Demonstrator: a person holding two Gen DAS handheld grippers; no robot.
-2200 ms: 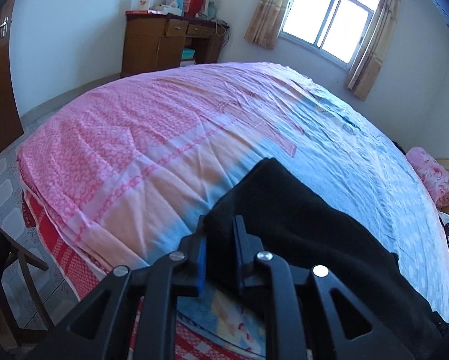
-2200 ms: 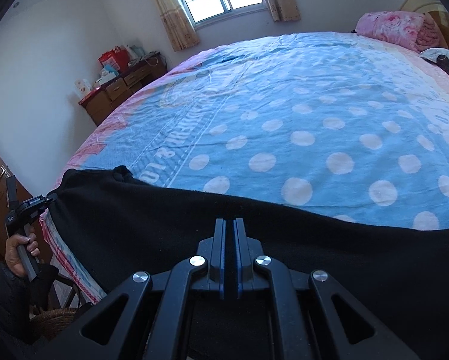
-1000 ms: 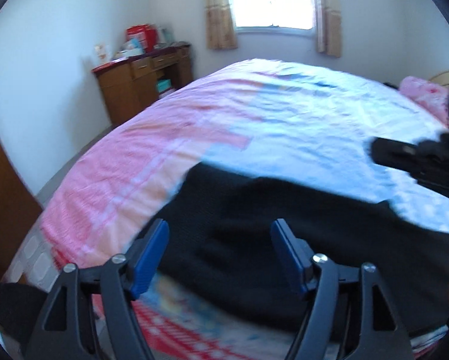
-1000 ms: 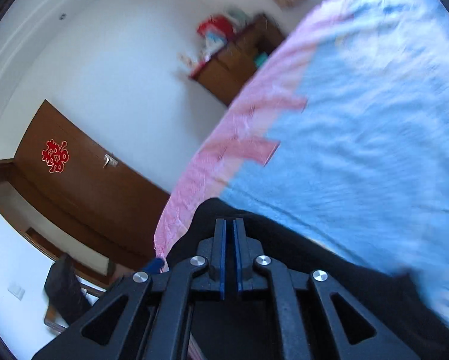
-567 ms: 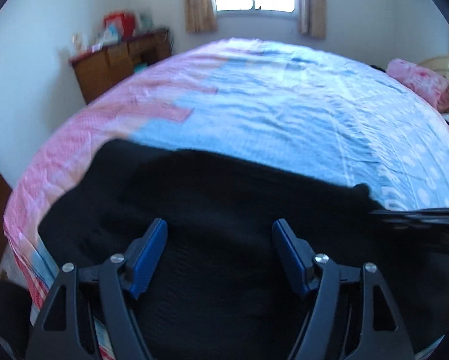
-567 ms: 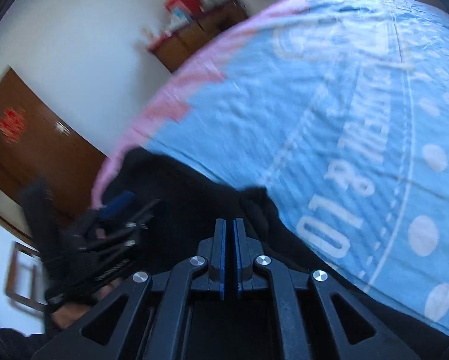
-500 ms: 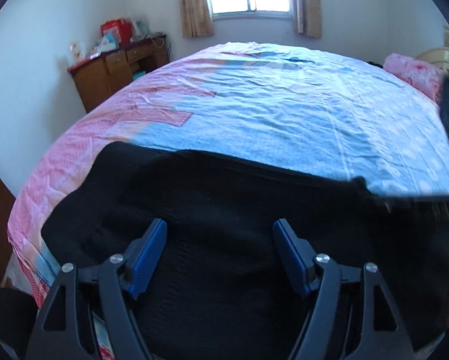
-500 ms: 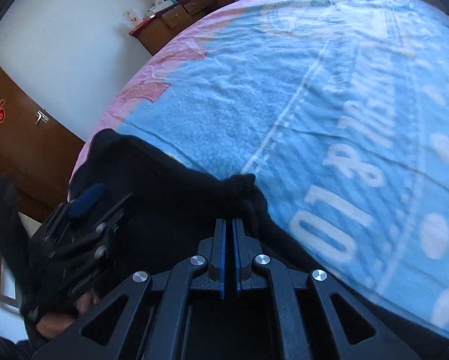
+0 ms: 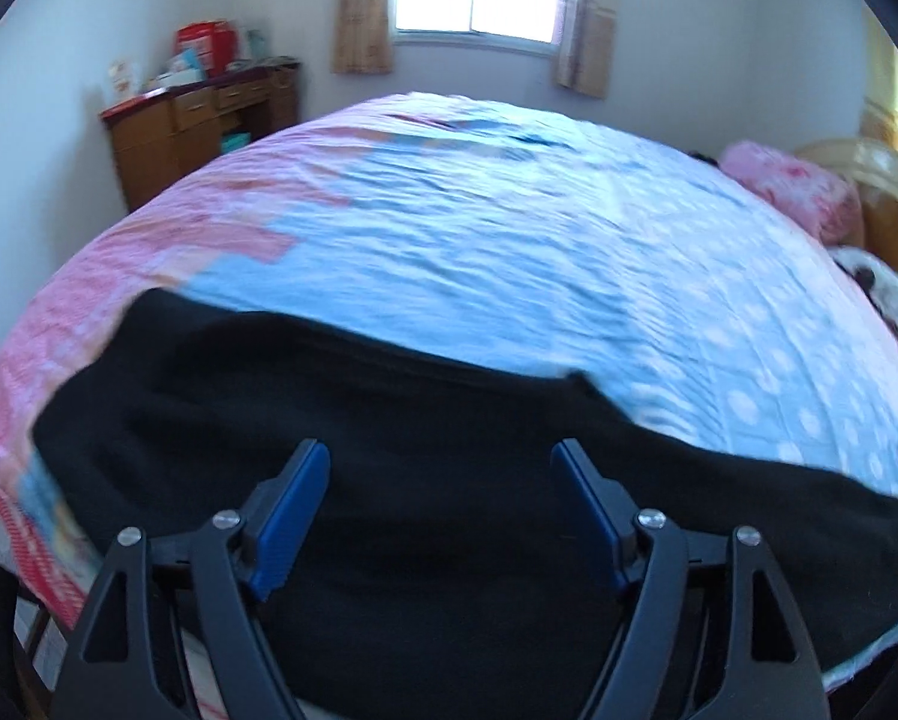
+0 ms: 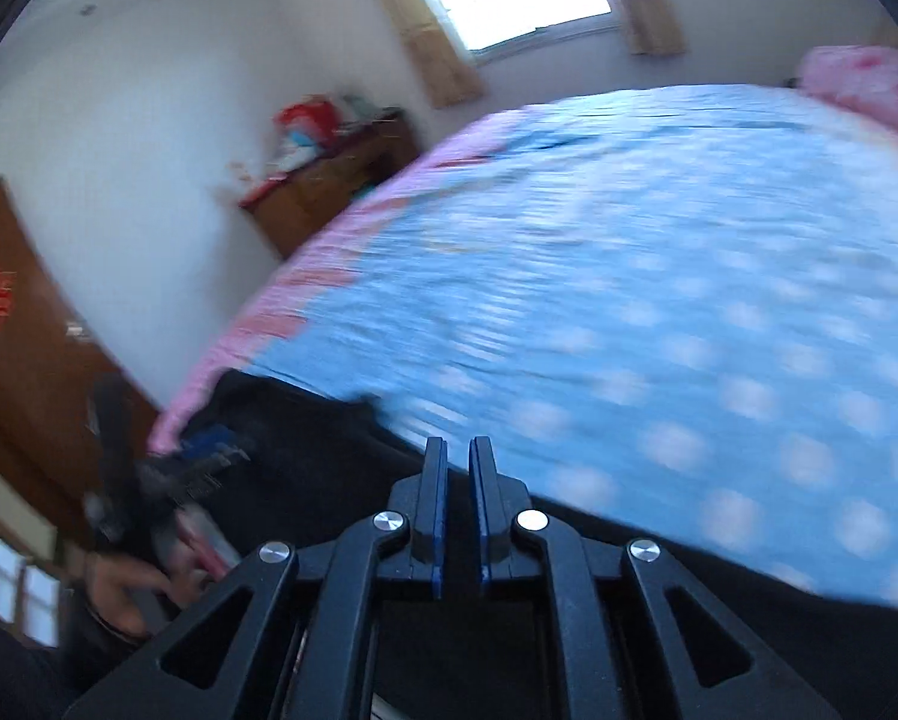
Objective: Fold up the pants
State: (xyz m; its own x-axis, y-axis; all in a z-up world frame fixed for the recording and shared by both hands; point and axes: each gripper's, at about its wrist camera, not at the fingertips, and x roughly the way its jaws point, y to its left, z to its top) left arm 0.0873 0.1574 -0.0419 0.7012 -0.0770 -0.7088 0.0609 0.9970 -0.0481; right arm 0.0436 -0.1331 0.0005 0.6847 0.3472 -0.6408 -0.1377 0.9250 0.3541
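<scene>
Item: black pants (image 9: 449,432), lying along the near edge of the bed (image 9: 508,252), on the blue dotted bedspread where it meets the pink border at the left.

Progress: I judge one fold made. The cloth reads as a thick doubled slab at the left, with a thinner strip running off to the right along the near edge, and a small corner poking up on its far edge. At least one more fold, bringing the long strip over the slab, looks left to do, plus squaring the edges. How many layers lie there I cannot tell; the black swallows all detail.

Left gripper (image 9: 443,504): spread wide, blue pads apart, nothing pressed between them. Its jaws have just been opening a little further. It hangs low over the doubled part of the pants, tilted down and forward toward the far side of the bed. In the right wrist view I see it blurred at the left end of the cloth, with my hand (image 10: 131,588) on its grip below.

Right gripper (image 10: 457,468): fingers pressed nearly together, only a thin slit between the pads, and I see no cloth caught in it. It points down across the near edge of the pants toward the dotted bedspread; the picture is smeared.
</scene>
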